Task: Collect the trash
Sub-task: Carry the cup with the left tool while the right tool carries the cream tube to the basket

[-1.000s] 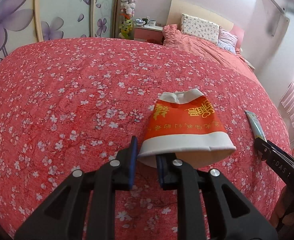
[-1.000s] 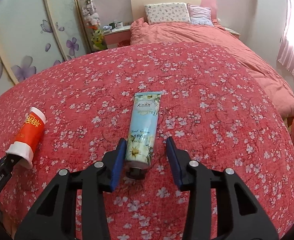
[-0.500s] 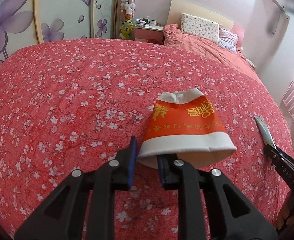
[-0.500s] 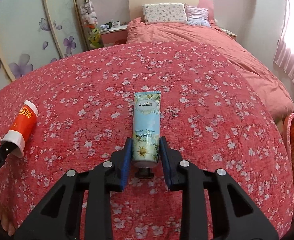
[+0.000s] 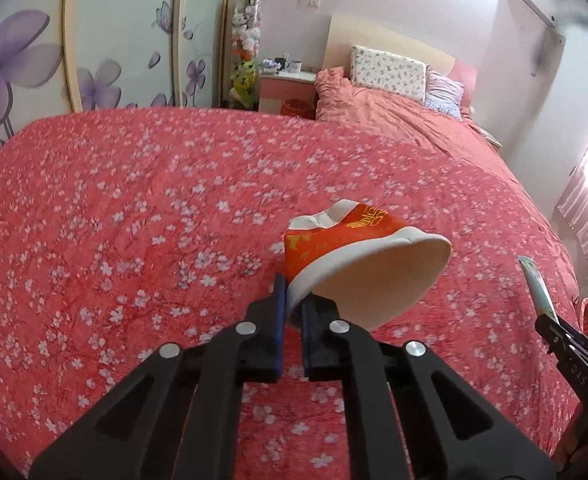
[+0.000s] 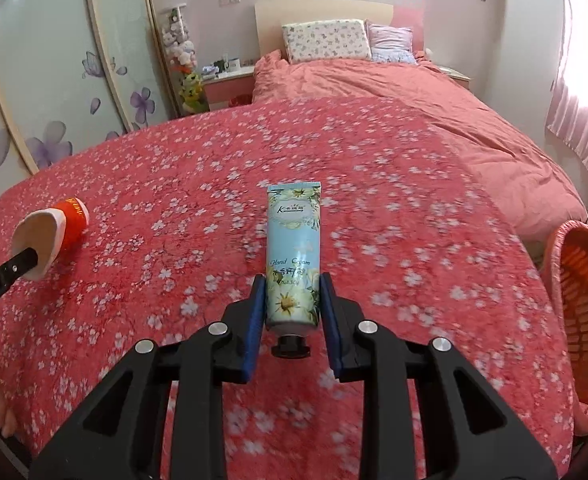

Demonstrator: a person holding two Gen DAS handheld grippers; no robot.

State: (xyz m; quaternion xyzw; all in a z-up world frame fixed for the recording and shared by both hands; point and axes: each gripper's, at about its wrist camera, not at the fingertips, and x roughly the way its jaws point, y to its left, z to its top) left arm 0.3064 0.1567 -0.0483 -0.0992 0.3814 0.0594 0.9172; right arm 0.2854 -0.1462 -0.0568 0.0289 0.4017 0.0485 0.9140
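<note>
Left gripper (image 5: 290, 312) is pinched nearly closed on the rim of a crushed paper cup (image 5: 358, 256), one finger inside the mouth, one outside. The cup hangs above the bed (image 5: 134, 220), mouth tilted toward the camera. Risk: thin flattened paper wall and an edge-only hold, so a quick swing could make it pivot or slide out.

Right gripper (image 6: 292, 300) is clamped partway closed across the lower body of a hand cream tube (image 6: 294, 252), black cap toward the camera, crimped end pointing away, clear of the bedspread. Risk: glossy soft plastic that yields under squeeze, and the grip sits near the cap end, so the long free end could droop or twist.

At far right, the orange-pink laundry-style basket (image 6: 574, 320) beside the bed is the likely drop spot. Its slotted plastic wall stands above the mattress edge, so a low carry could snag the rim.

Bedspread is soft quilted red fabric with white blossoms.
</note>
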